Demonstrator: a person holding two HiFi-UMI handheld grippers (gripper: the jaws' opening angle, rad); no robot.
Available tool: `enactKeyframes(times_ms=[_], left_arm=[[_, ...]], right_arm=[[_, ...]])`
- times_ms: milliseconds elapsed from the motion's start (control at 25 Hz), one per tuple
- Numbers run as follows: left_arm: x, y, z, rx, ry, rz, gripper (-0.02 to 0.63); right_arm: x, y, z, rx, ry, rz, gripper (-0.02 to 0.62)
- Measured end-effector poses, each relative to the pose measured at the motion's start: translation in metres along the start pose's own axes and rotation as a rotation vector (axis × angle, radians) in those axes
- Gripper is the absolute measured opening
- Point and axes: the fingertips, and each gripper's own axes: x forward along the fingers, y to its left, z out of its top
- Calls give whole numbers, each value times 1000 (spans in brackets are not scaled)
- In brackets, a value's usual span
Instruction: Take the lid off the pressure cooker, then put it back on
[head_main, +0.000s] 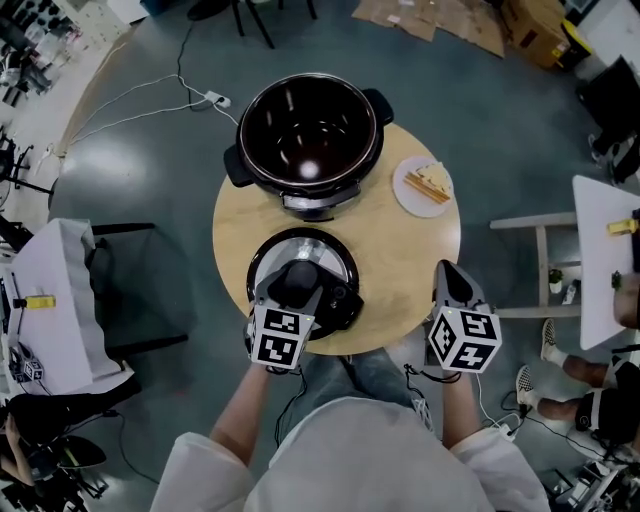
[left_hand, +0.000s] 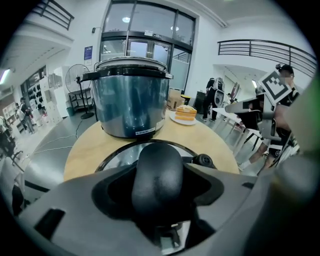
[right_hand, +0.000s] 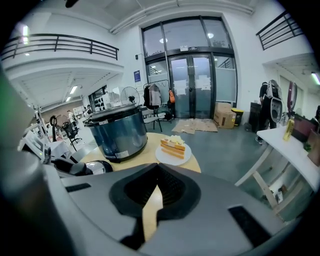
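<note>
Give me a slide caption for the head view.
Left gripper grips the lid resting on the table; pressure cooker open behind, right gripper empty.

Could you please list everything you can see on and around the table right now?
table: one, light wood, round, centre.
pressure cooker: one, dark inside with a steel body, open, table's far side.
lid: one, silver with black rim, table's near side.
plate: one, white, right of the cooker.
cake slice: one, yellow, layered, on the plate.
power strip: one, white, with cable, floor at far left.
cardboard: flattened sheets, brown, floor beyond the table.
left hand-held gripper: one, grey, closed on the lid's black knob.
right hand-held gripper: one, grey, jaws together, empty, table's near right edge.
</note>
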Motion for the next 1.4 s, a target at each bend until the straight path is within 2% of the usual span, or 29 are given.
enactKeyframes(times_ms=[360, 560, 960, 1400], left_arm=[[-33, 16, 11, -84, -34, 19, 272], [-60, 31, 16, -104, -47, 62, 272], [-119, 65, 18, -212, -107, 160, 272], [-181, 87, 49, -213, -155, 212, 271]], right_arm=[[-10, 11, 32, -40, -44, 17, 0], [-11, 26, 50, -67, -73, 53, 0], [-5, 62, 89, -137, -136, 123, 0], [9, 94, 123, -154, -191, 183, 0]])
